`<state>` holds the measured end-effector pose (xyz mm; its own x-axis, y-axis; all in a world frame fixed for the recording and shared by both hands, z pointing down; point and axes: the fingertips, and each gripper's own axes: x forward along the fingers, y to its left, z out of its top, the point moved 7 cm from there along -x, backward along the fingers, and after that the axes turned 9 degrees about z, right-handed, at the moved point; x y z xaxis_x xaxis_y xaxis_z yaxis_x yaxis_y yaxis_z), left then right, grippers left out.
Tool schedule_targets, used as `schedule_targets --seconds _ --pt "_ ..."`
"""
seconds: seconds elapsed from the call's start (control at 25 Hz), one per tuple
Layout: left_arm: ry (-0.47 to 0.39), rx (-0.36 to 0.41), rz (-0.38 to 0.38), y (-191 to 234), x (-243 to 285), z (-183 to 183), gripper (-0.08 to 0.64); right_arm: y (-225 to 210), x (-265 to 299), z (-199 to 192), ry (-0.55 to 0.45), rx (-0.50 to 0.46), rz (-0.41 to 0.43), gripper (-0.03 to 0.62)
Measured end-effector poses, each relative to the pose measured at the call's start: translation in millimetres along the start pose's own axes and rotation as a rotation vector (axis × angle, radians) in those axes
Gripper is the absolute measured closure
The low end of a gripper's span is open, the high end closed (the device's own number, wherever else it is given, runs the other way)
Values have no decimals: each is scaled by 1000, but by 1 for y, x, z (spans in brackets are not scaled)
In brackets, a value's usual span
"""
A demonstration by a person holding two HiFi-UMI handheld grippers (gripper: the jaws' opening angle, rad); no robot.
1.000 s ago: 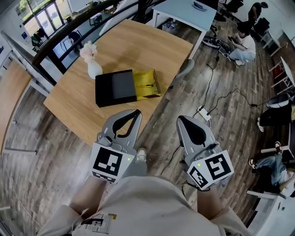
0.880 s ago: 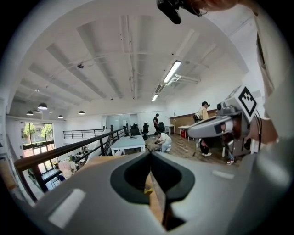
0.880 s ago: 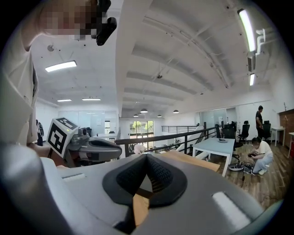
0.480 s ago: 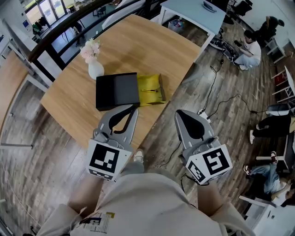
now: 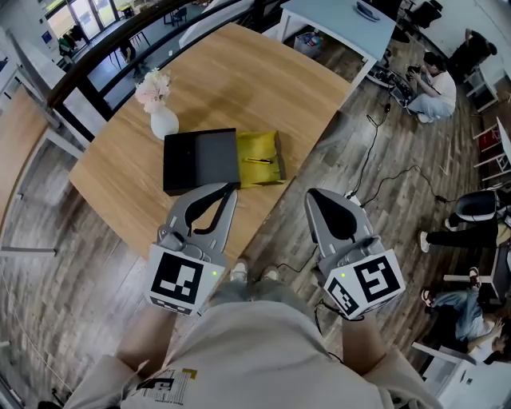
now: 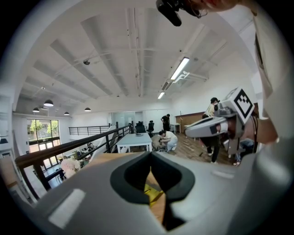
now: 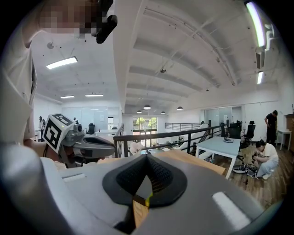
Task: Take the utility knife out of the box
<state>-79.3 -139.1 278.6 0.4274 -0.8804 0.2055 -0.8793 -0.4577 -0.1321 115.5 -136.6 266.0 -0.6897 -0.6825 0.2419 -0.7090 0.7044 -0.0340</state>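
I've stepped closer: the light wooden desk point(image 5: 239, 80) now reaches under my left tool point(image 5: 230, 188). Left and right tool point(image 5: 314, 196) both have their jaws together, empty. The slim utility knife point(image 5: 257, 160) still lies in the open yellow box point(image 5: 262, 144), so the reach remains.

Left gripper point(image 5: 232, 186) and right gripper point(image 5: 312, 194) hover, jaws together.

left tongs point(image 5: 230, 188) | right tongs point(image 5: 313, 195) | both moved nearer table point(image 5: 239, 80) and box point(image 5: 200, 158)

Upright by table point(image 5: 263, 88) edge: white vase point(image 5: 164, 121), pale flowers point(image 5: 152, 86). Beyond: railing point(image 5: 104, 64), second table point(image 5: 335, 20). On floor point(image 5: 48, 240): cables point(image 5: 370, 132), seated person point(image 5: 435, 88).
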Motion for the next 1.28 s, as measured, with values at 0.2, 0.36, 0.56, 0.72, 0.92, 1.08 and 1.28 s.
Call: schedule_targets --seconds 0.2,0.36,0.56,0.72,0.92,1.08,1.28 --pt "18 18 17 -8 10 -1 558 -18 -2 -3 0 4 22 591" --pt "23 8 33 -15 20 6 558 -33 -1 -5 16 -1 58 591" --pt "36 0 62 -19 34 7 558 -53 8 -14 65 -8 105 591" --pt "34 8 82 -14 49 6 558 -71 22 -18 85 -3 137 591" --pt "59 -23 107 -7 71 0 558 -93 54 -23 146 -63 179 522" --pt "67 -37 115 2 87 -5 558 -105 88 -26 200 -147 207 514" --pt "74 -17 122 18 115 -22 558 -115 134 -42 290 -210 269 501"
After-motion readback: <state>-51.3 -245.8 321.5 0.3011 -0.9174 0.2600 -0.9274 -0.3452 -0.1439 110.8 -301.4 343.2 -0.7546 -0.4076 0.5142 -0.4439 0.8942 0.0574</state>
